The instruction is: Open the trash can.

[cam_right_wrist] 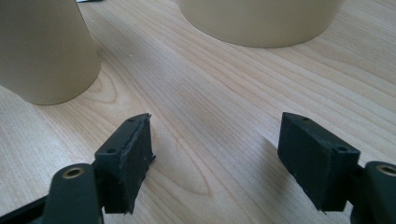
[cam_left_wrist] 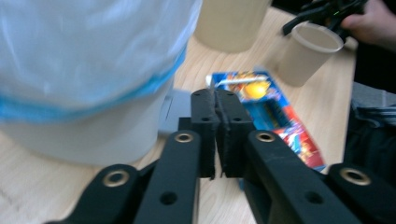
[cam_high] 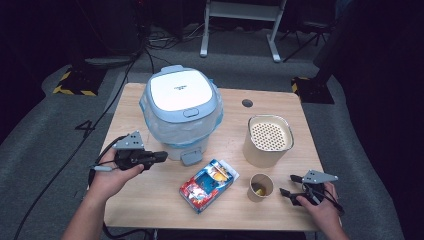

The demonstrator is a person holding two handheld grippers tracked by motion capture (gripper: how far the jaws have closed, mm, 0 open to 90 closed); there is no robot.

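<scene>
Right gripper [cam_high: 295,184]: jaws spread wide, empty, hovering low over the desk [cam_high: 150,200], aimed at the paper cup [cam_high: 261,187] just ahead and leftward, upright, well nearer this hand. Left gripper [cam_high: 159,158]: jaws pressed together, empty, beside the lidded bin [cam_high: 181,112], snack box [cam_high: 208,185] beyond.
</scene>
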